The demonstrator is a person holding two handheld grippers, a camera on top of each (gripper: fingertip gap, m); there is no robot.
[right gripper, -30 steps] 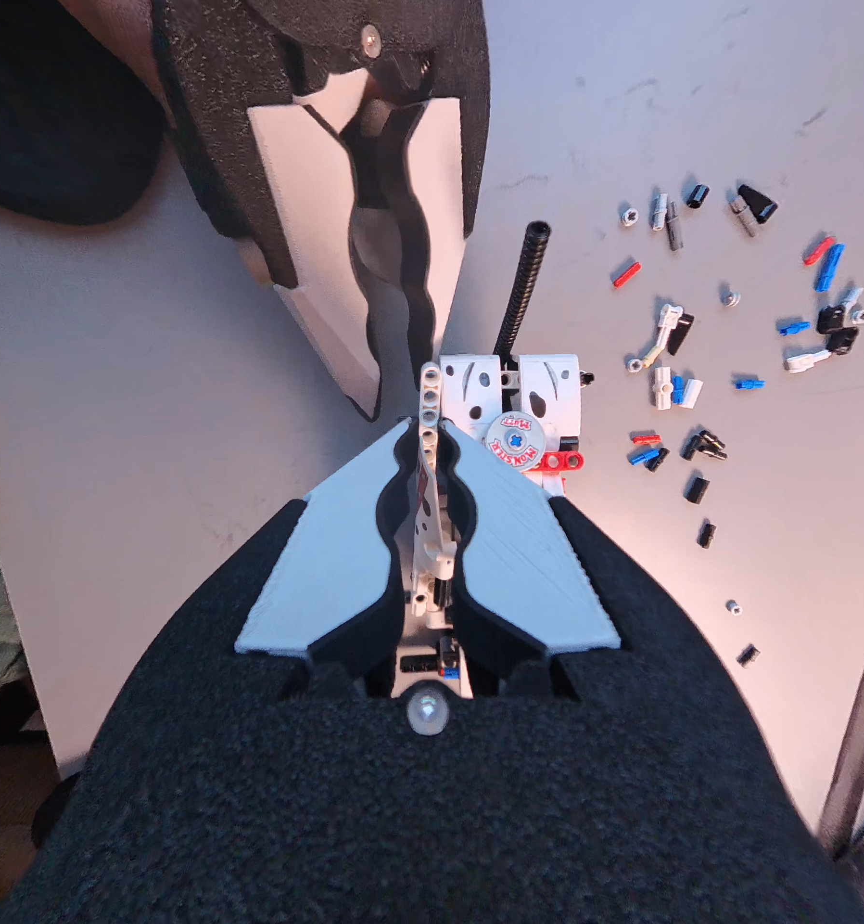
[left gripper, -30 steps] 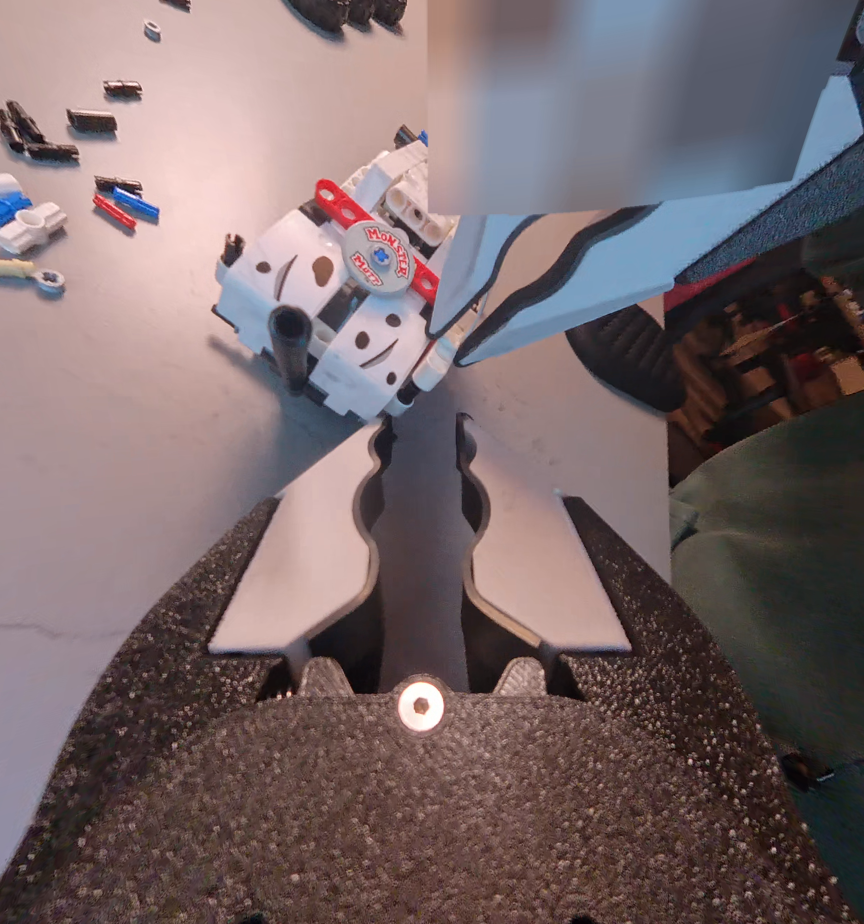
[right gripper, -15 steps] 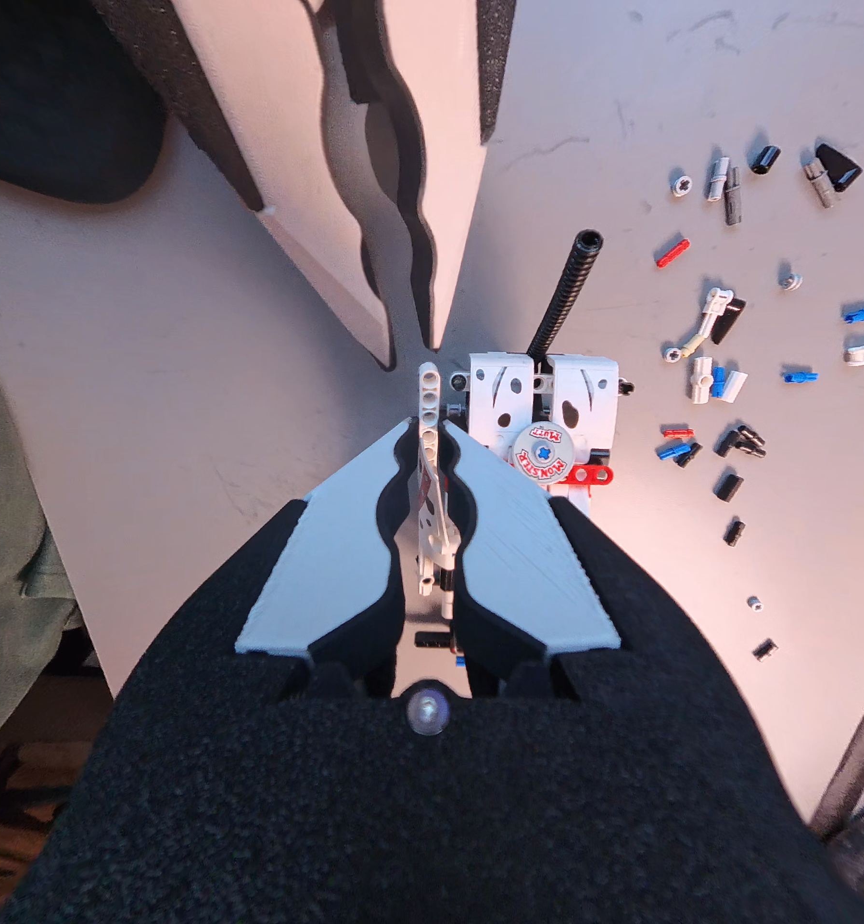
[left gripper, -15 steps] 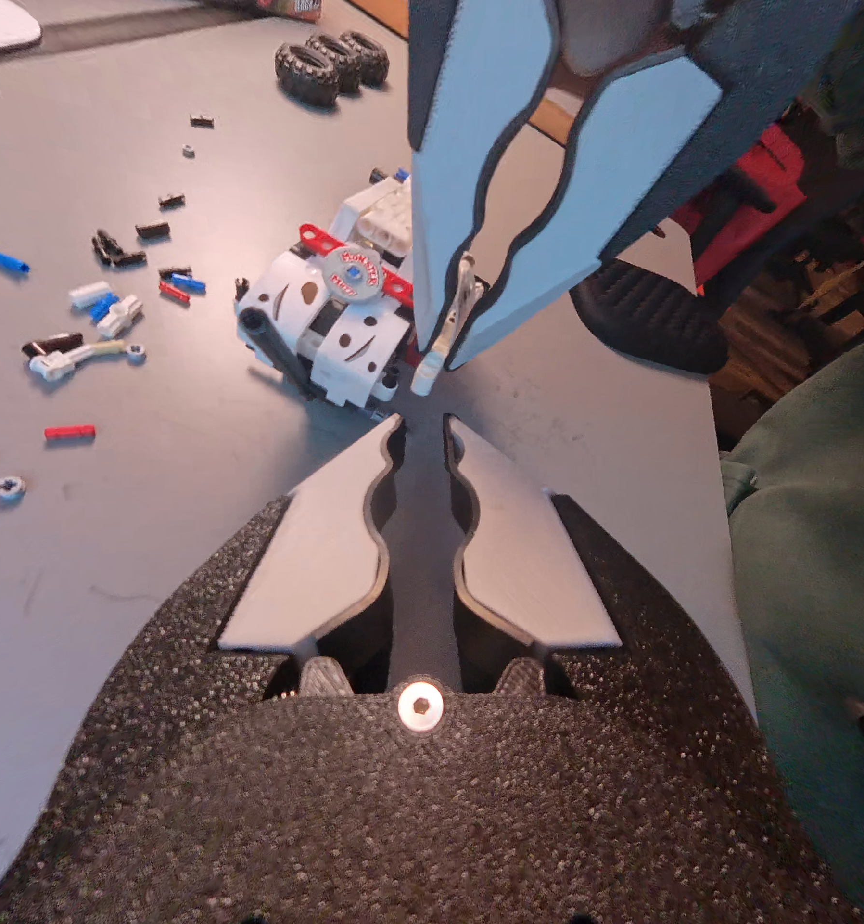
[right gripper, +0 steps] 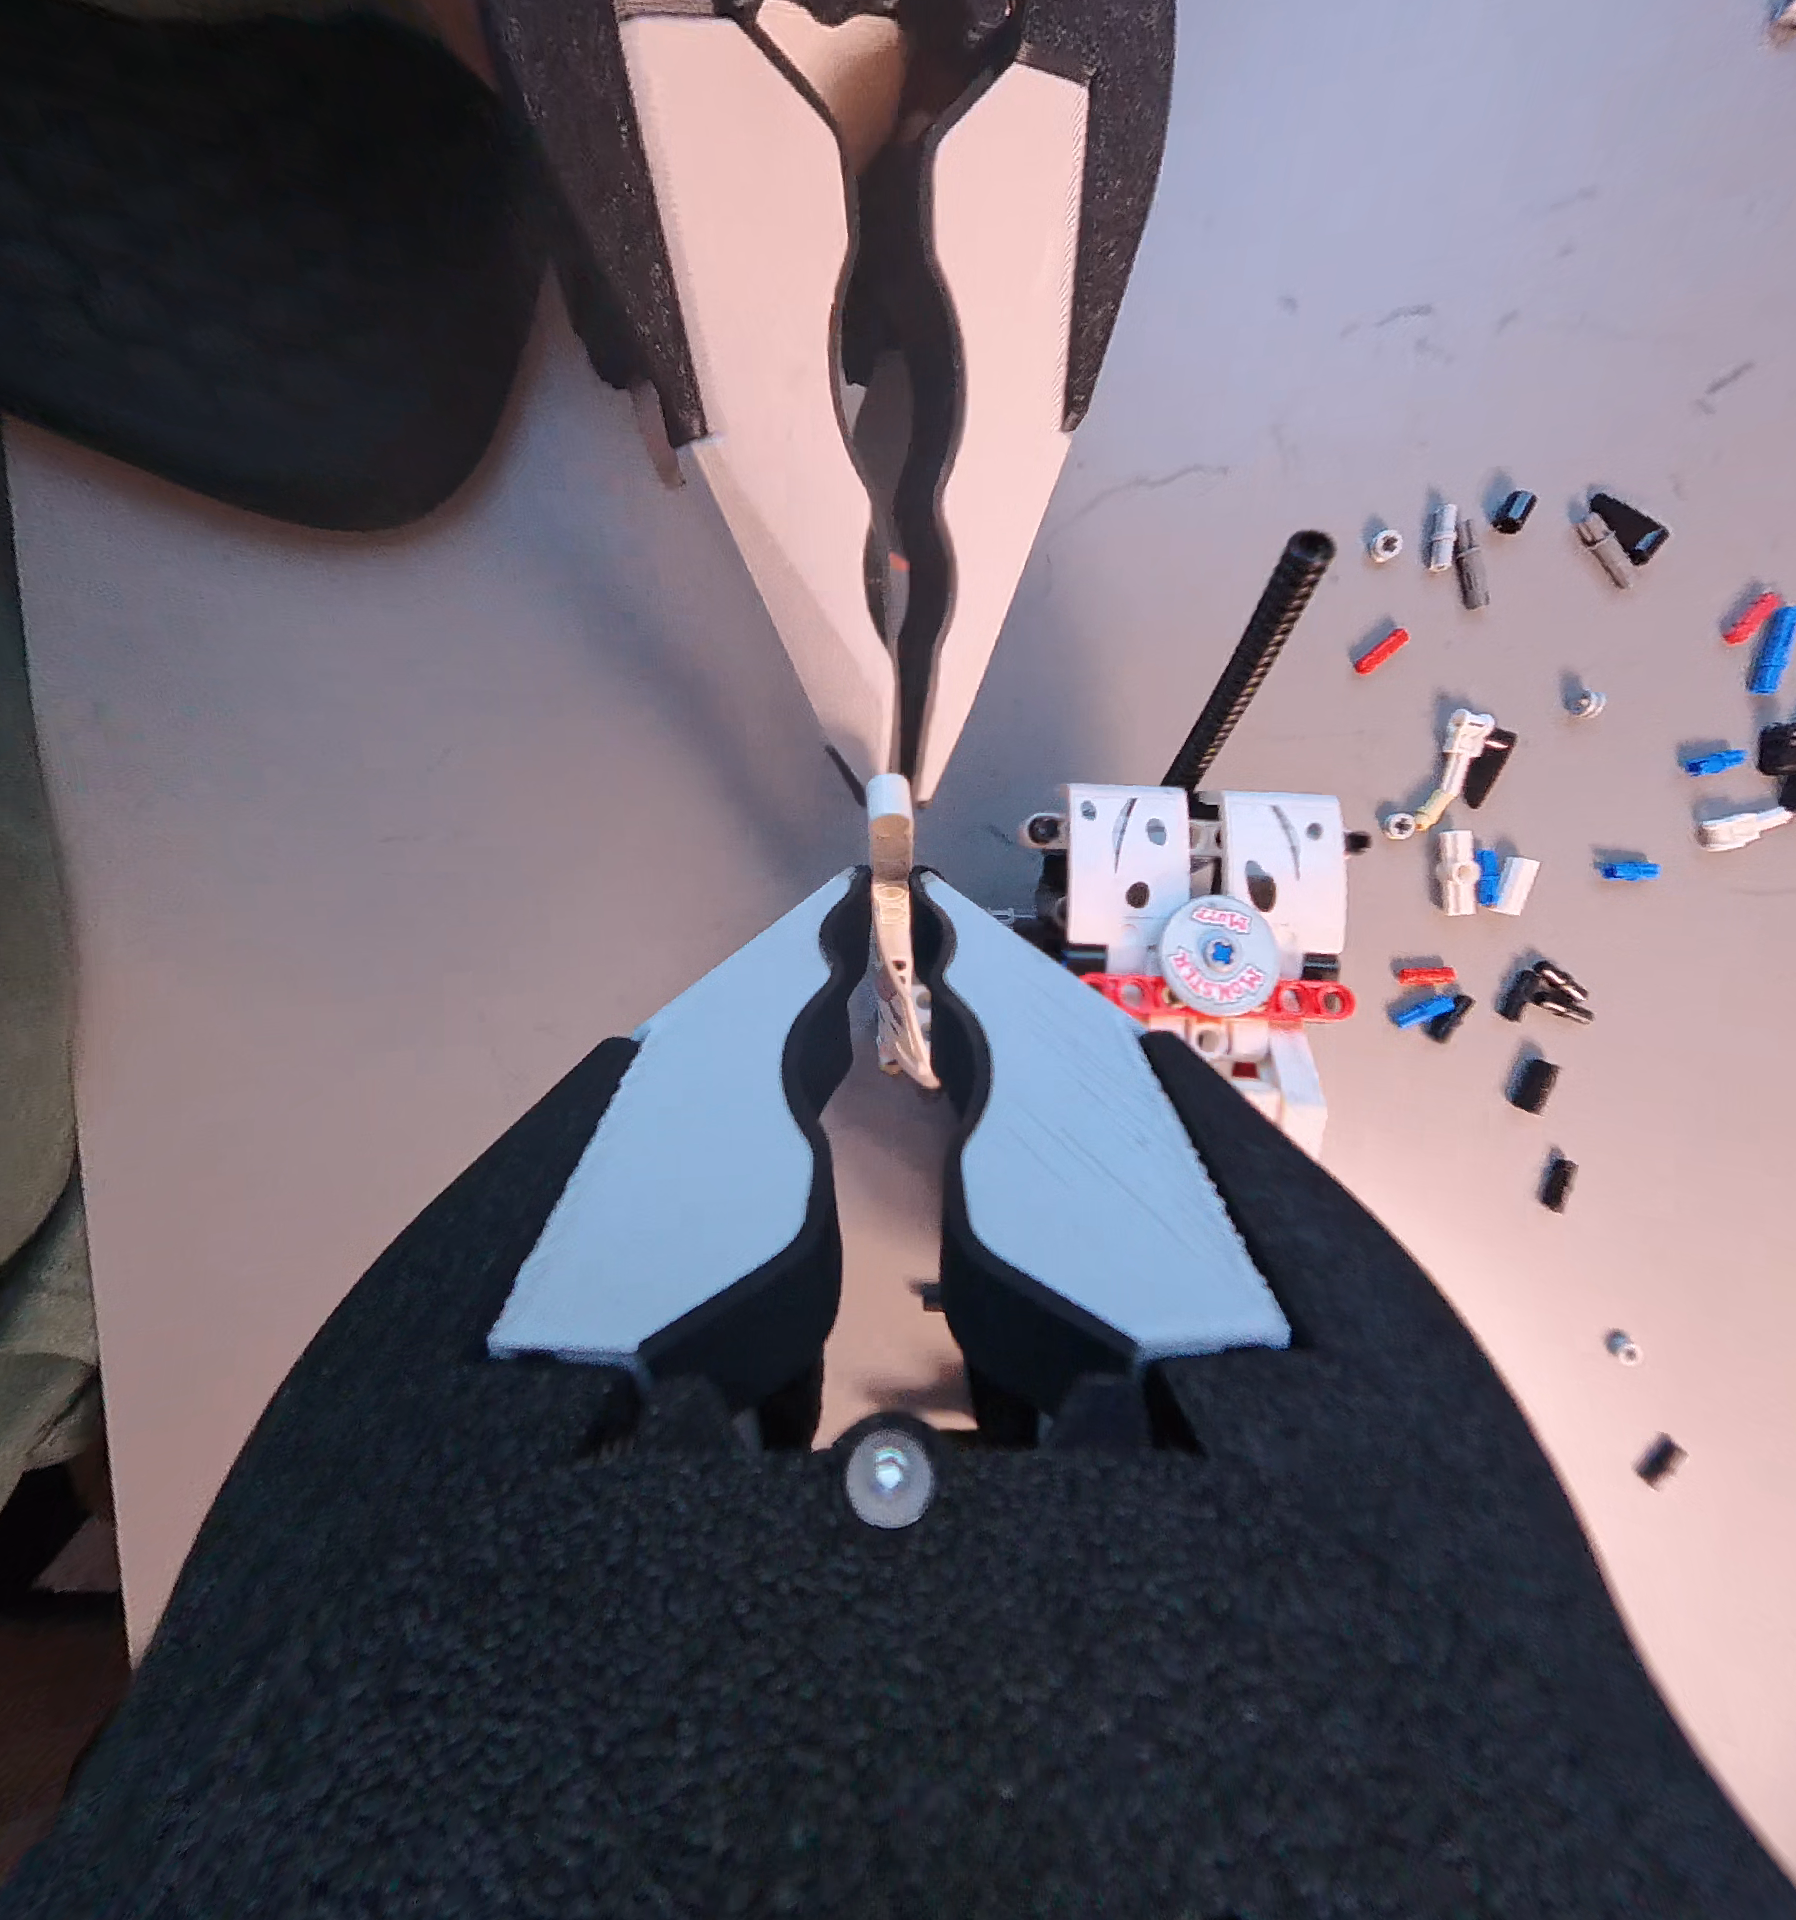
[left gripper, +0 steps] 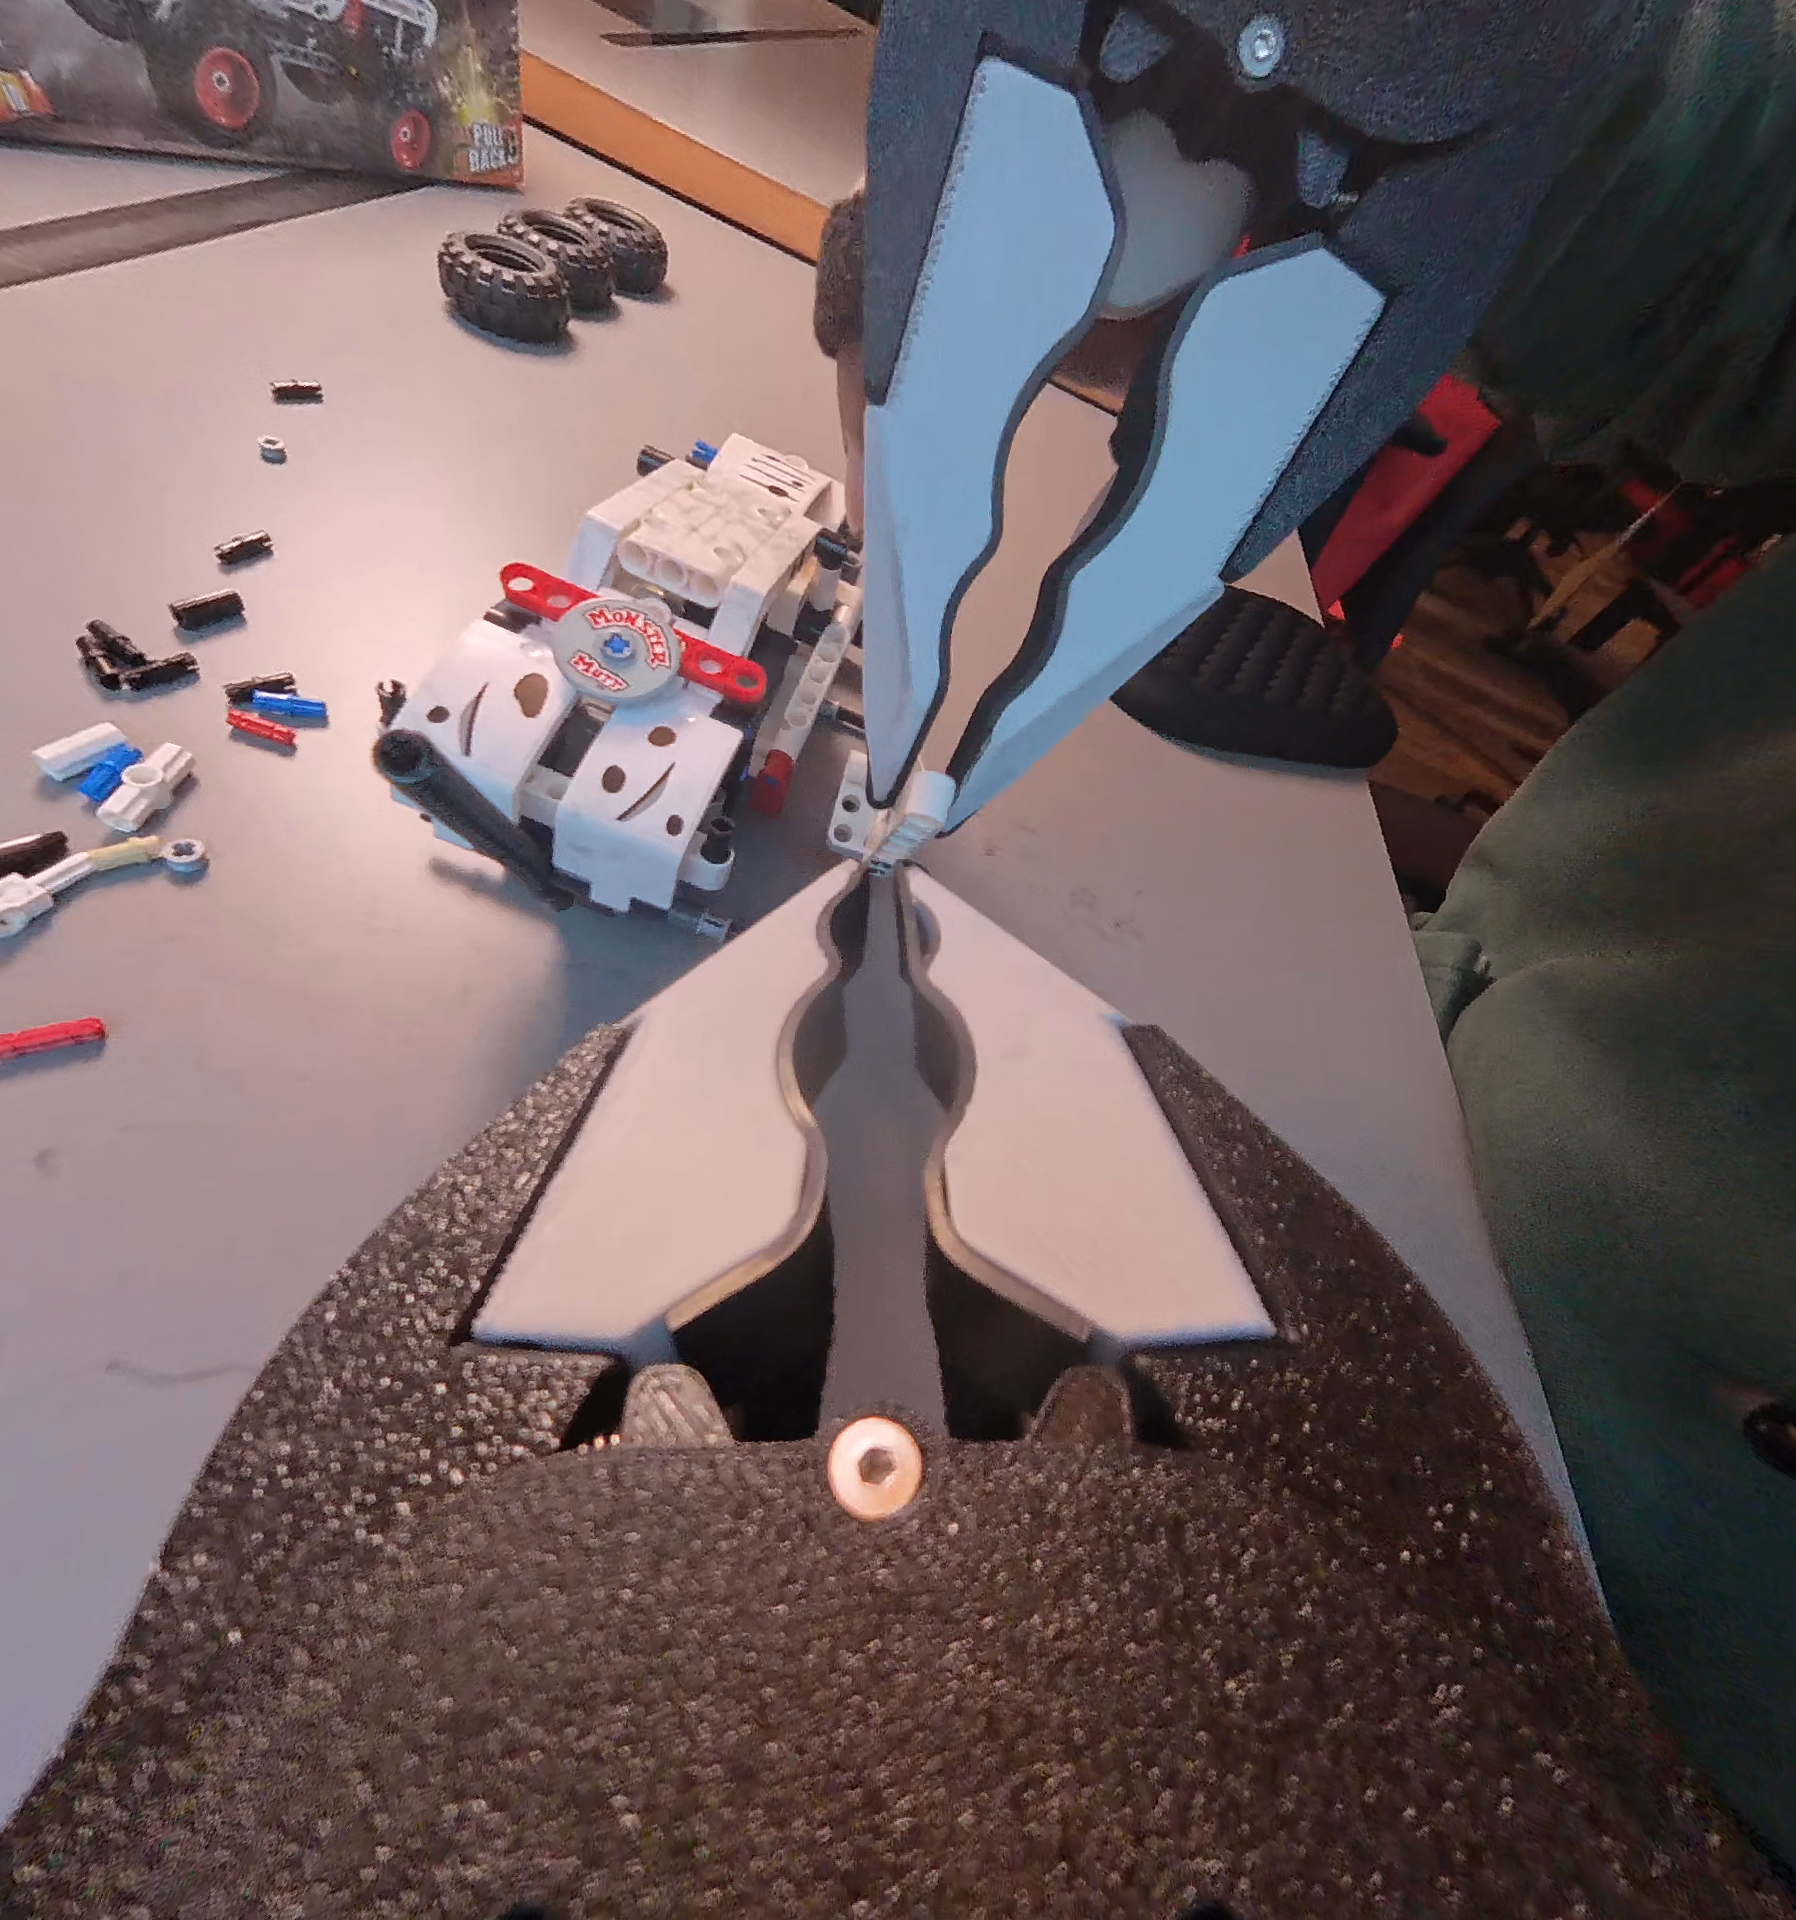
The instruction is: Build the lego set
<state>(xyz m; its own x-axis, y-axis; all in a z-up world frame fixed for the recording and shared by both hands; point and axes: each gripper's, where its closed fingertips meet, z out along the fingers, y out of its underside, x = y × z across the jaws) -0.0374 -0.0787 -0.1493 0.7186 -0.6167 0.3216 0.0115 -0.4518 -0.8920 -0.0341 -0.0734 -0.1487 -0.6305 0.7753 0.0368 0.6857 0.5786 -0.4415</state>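
Now the right gripper (right gripper: 889,883) pinches a thin white holed beam (right gripper: 894,935) above the smooth grey table (left gripper: 302,1143); the left gripper (left gripper: 878,883) nips its other end, fingers narrow, beside the blocky white truck (left gripper: 613,707)

My hobby workspace: a grey counter (left gripper: 250,1195) strewn with loose parts, the kit box (left gripper: 229,94) behind, 3 tyres (left gripper: 551,260).

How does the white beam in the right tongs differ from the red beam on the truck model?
The white beam is clamped in the right tongs, apart from the truck; the red beam is fixed across the truck, under a grey disc. The white beam looks curved; the red beam is straight. Both have holes.
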